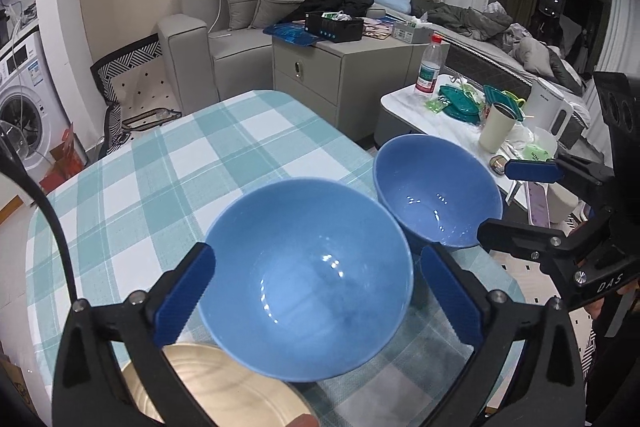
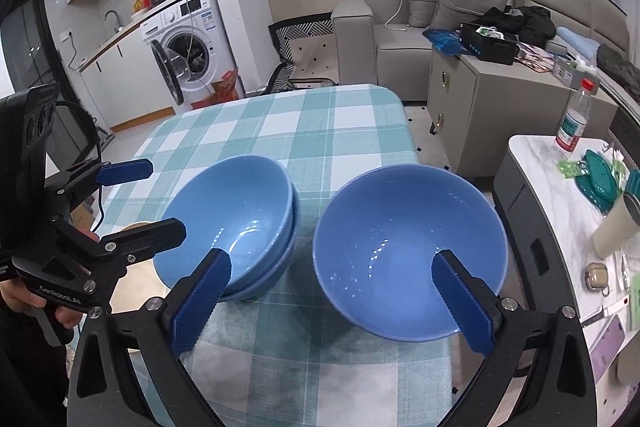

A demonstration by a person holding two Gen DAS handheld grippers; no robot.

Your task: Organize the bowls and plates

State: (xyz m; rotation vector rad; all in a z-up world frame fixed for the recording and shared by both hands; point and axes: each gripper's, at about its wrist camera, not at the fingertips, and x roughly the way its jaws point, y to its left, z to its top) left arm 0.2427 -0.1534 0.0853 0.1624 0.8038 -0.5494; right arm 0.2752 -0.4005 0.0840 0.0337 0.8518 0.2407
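My left hand-held gripper (image 1: pixel 316 301) stands wide open, its pads flanking the stacked pair of blue bowls (image 2: pixel 230 223) without pressing. My right hand-held gripper (image 2: pixel 332 301) is equally wide, empty, over the single blue bowl (image 2: pixel 408 251) just right of them. Three bowls sit on the checked tabletop (image 2: pixel 304 123); one wooden plate (image 1: pixel 224 387) lies near-left. A cluttered side table (image 2: pixel 532 155) stands right.

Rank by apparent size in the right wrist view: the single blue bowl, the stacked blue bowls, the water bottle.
1. Single blue bowl, though it looks similar to the stack and sits nearer the camera.
2. Stacked blue bowls.
3. Water bottle, farther away.
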